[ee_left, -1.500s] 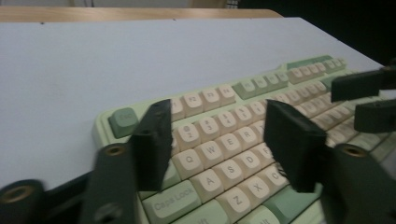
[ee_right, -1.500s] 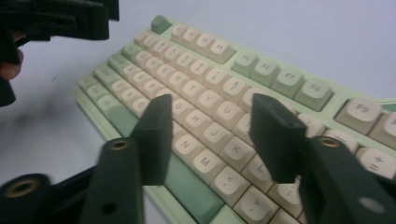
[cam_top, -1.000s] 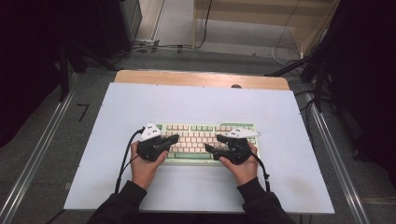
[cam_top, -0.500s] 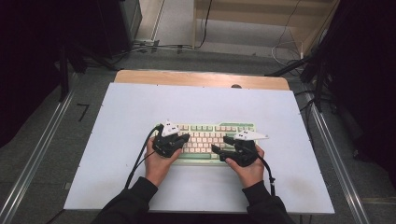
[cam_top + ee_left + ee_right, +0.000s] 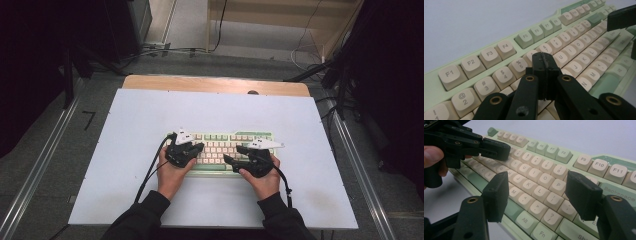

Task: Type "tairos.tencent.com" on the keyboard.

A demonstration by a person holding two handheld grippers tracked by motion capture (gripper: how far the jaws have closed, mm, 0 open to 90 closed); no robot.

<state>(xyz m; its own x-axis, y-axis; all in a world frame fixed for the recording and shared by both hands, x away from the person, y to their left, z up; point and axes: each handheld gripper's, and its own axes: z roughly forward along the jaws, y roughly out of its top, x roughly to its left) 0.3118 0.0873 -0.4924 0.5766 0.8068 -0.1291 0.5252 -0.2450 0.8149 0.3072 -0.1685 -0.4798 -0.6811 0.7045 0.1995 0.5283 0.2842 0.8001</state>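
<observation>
Two grippers hovered over keyboard [image 5: 220, 150]: left gripper [image 5: 543, 65] pressed together, empty; right gripper [image 5: 536, 192] spread wide.

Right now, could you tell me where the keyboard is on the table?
In the high view, the keyboard lies on the white table, near the person's edge, about midway across, with the left gripper over its left end and the right gripper over its right half.
</observation>
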